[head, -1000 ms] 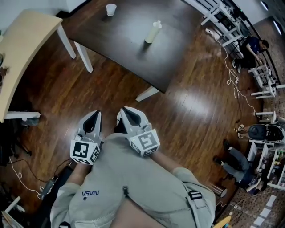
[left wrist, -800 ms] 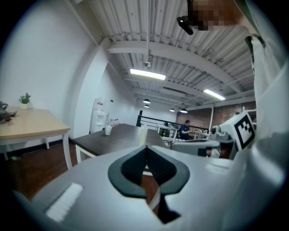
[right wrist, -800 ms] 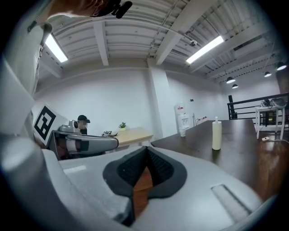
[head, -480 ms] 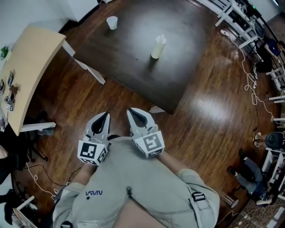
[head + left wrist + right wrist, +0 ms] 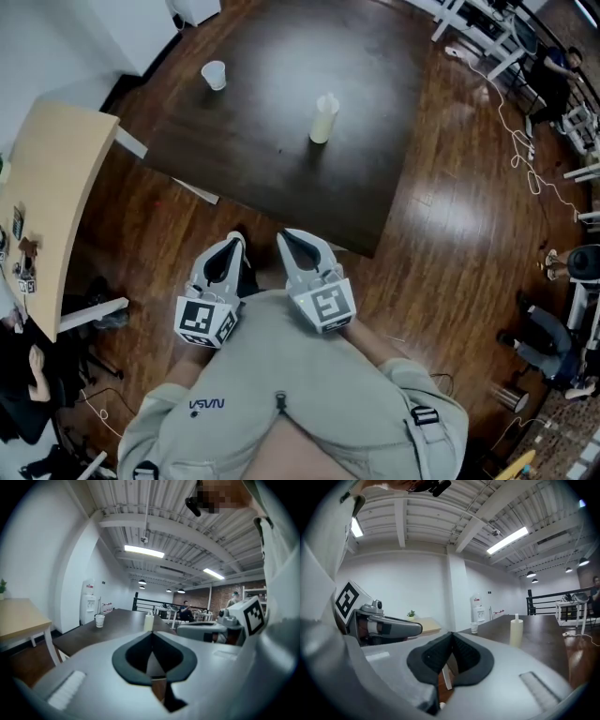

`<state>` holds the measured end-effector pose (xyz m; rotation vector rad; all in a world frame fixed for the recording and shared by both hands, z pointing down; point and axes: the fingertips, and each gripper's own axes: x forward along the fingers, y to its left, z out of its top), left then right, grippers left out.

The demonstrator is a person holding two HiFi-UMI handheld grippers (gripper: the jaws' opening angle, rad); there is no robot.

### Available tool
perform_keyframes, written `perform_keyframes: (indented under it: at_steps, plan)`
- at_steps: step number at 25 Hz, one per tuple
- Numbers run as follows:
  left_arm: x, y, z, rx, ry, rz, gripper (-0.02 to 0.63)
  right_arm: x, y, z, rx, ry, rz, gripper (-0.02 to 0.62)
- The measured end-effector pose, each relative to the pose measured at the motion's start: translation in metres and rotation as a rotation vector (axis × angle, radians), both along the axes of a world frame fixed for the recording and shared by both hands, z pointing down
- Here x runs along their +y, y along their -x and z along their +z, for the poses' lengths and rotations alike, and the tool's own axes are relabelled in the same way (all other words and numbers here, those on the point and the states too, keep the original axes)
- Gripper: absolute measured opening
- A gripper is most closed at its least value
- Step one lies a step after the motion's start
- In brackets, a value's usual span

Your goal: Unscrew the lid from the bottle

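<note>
A pale cream bottle (image 5: 323,119) with a narrow white lid stands upright near the middle of the dark table (image 5: 262,178). It also shows far off in the left gripper view as the bottle (image 5: 149,621) and in the right gripper view as the bottle (image 5: 515,632). My left gripper (image 5: 236,241) and right gripper (image 5: 286,236) are held side by side close to the person's chest, short of the table's near edge. Both are shut with nothing between their jaws. The left gripper (image 5: 151,634) and right gripper (image 5: 451,634) point roughly level toward the table.
A white paper cup (image 5: 214,75) stands at the table's far left corner. A light wooden table (image 5: 42,197) is at the left. White chairs and cables (image 5: 511,56) lie to the far right, with a seated person (image 5: 553,70) there. Wooden floor surrounds the table.
The person has walked toward the dark table; both grippers moved forward with the body, and the table's near edge now lies just ahead of their tips. Both stay shut.
</note>
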<state>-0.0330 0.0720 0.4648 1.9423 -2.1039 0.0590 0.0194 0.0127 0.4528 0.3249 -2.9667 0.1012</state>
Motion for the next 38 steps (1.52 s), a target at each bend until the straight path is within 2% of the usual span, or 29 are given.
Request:
perform_keyframes:
  at_steps: [7, 12, 19, 23, 27, 29, 36, 38]
  plan:
    - [-0.056, 0.054, -0.006, 0.029, -0.055, 0.177, 0.003, -0.042, 0.042, -0.001, 0.030, -0.013, 0.177, 0.000]
    - [-0.082, 0.088, -0.005, 0.070, -0.058, 0.280, 0.003, -0.067, 0.065, -0.004, 0.031, 0.015, 0.317, 0.000]
    - [-0.124, 0.124, -0.006, 0.064, -0.081, 0.391, 0.003, -0.116, 0.066, -0.004, 0.053, 0.019, 0.563, 0.043]
    - [-0.155, 0.133, 0.005, 0.038, -0.072, 0.425, 0.003, -0.144, 0.056, 0.006, 0.078, 0.017, 0.658, 0.060]
    - [-0.180, 0.134, 0.017, 0.047, -0.051, 0.447, 0.003, -0.171, 0.046, 0.031, 0.116, 0.043, 0.711, 0.108]
    - [-0.195, 0.130, 0.020, 0.035, -0.042, 0.466, 0.003, -0.189, 0.043, 0.045, 0.132, 0.053, 0.723, 0.151]
    - [-0.241, 0.112, 0.046, -0.060, 0.047, 0.501, 0.003, -0.245, 0.038, 0.089, 0.173, 0.092, 0.697, 0.280]
    - [-0.251, 0.112, 0.056, -0.066, 0.075, 0.498, 0.003, -0.257, 0.043, 0.100, 0.182, 0.105, 0.675, 0.313]
